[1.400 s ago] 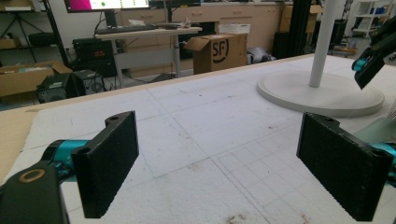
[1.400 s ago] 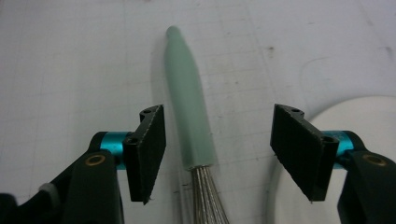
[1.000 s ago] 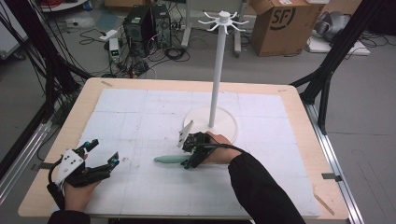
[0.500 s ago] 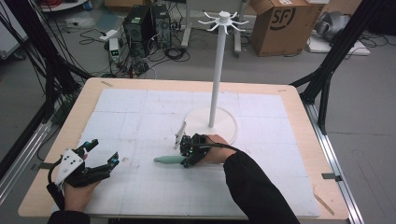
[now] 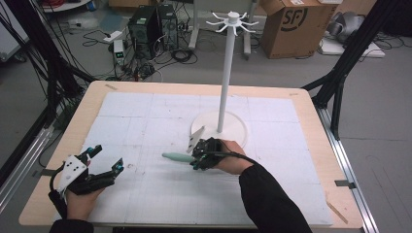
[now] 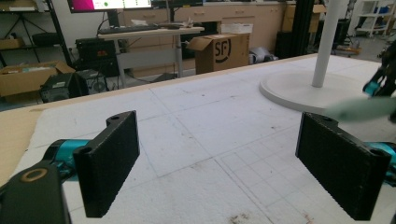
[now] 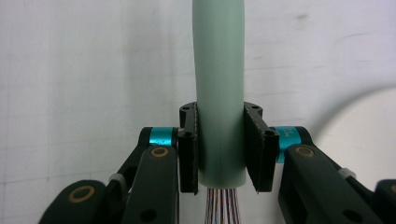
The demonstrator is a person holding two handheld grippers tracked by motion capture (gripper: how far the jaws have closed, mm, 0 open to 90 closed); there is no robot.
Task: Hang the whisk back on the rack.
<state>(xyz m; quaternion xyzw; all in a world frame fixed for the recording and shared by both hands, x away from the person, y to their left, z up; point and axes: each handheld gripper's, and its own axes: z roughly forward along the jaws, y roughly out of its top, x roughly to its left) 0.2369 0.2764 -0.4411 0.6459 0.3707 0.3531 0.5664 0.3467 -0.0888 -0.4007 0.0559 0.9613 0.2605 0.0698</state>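
My right gripper point(image 7: 220, 116) is shut on a pale green handle point(image 7: 218, 56); both black pads press its sides near the end where striped strands come out. In the high view the right gripper point(image 5: 200, 158) is mid-table in front of the stand's base, and the green handle point(image 5: 174, 157) sticks out to its left, just over the white mat. My left gripper point(image 5: 104, 162) rests near the table's front left corner. Its jaws are open wide in the left gripper view point(image 6: 224, 163), with nothing between them. The green handle point(image 6: 359, 107) is blurred at the right there.
A tall white stand point(image 5: 224, 73) with hooks at its top rises from a round base point(image 5: 235, 130) just behind my right hand. A white mat point(image 5: 145, 116) covers the wooden table point(image 5: 82, 111). Boxes, cables and equipment lie on the floor beyond.
My right hand has shifted slightly, and the green handle now lies a little higher in the high view. The left hand has kept still.
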